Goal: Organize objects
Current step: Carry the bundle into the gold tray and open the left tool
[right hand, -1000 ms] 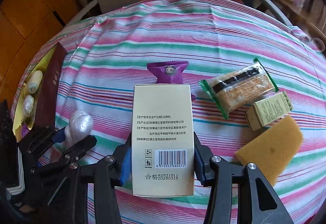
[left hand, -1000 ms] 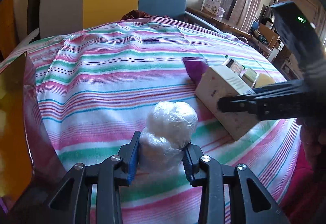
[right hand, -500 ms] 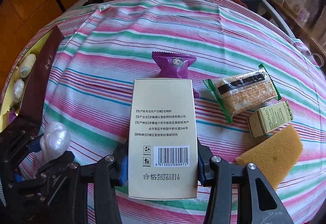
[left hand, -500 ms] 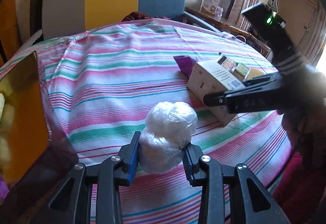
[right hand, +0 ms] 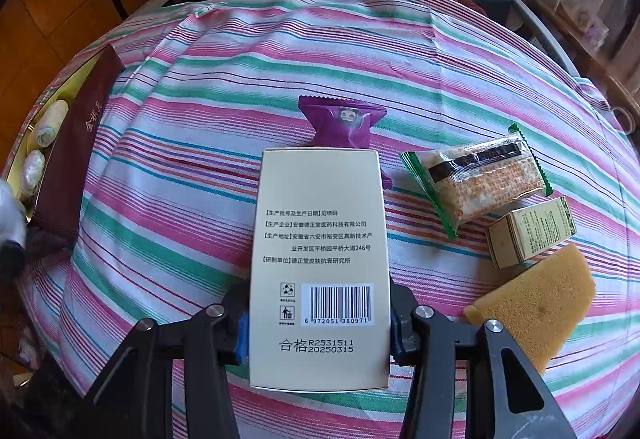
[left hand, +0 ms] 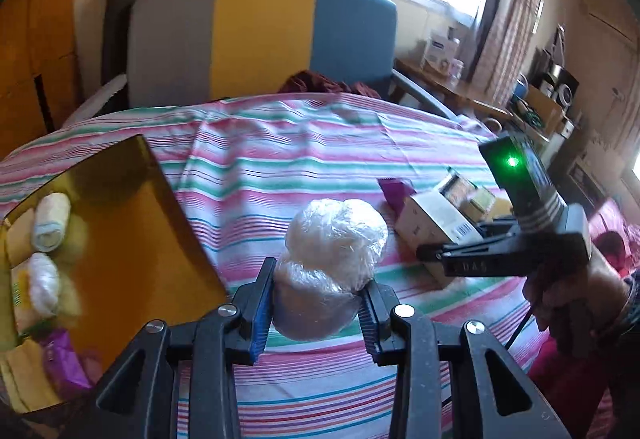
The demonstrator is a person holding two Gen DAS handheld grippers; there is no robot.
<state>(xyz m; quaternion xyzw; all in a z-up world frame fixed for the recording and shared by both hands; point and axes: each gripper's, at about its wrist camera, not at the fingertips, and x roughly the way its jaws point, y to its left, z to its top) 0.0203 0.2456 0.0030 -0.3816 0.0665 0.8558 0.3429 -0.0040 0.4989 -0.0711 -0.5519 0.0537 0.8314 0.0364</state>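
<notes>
My left gripper [left hand: 316,313] is shut on a white lump wrapped in clear plastic [left hand: 332,267], held above the striped tablecloth [left hand: 304,159]. To its left lies an open gold-lined box [left hand: 120,239] with two wrapped rolls [left hand: 50,219] and a purple packet [left hand: 64,363] inside. My right gripper [right hand: 318,323] is shut on a cream carton with a barcode [right hand: 320,239]; in the left wrist view this carton [left hand: 434,223] shows at the right, with a hand around the gripper's handle. A purple candy wrapper [right hand: 344,121] lies just beyond the carton.
Right of the carton lie a green-edged snack bar [right hand: 476,179], a small olive box [right hand: 528,231] and a yellow sponge [right hand: 536,299]. The gift box's maroon lid [right hand: 76,155] stands at the table's left edge. A grey, yellow and blue chair [left hand: 260,39] stands behind the table.
My left gripper has risen and swung left with the wrapped lump, bringing the gold-lined box and its contents into view. The right gripper has stayed over the carton.
</notes>
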